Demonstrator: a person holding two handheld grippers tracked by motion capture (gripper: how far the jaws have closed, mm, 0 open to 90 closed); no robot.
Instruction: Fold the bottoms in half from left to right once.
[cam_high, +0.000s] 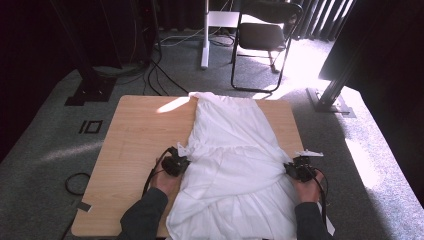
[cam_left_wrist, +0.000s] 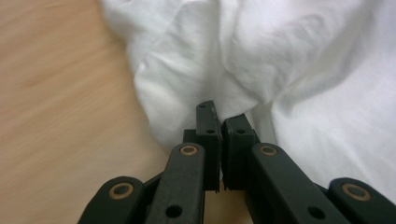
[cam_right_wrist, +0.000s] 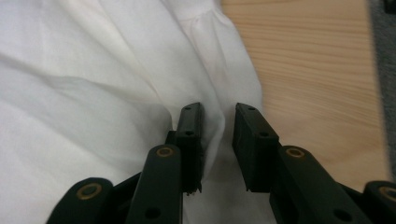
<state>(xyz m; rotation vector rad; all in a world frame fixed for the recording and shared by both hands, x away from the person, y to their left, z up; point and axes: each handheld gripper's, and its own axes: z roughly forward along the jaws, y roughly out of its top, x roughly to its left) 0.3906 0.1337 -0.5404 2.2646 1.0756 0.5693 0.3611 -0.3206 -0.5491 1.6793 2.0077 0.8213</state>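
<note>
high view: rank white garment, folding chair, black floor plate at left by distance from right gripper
From the right gripper:
1. White garment, at its fingers, on the table's right half.
2. Folding chair, far behind the table, top centre.
3. Black floor plate, beyond the table's far left corner.

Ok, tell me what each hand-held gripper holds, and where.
Left hand-held gripper: shut on the white garment at its left edge. Right hand-held gripper: open, straddling its right edge.

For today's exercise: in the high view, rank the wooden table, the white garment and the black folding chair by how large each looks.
1. wooden table
2. white garment, almost as large
3. black folding chair, though it stands farther from the camera, so its true size is unsure
</note>
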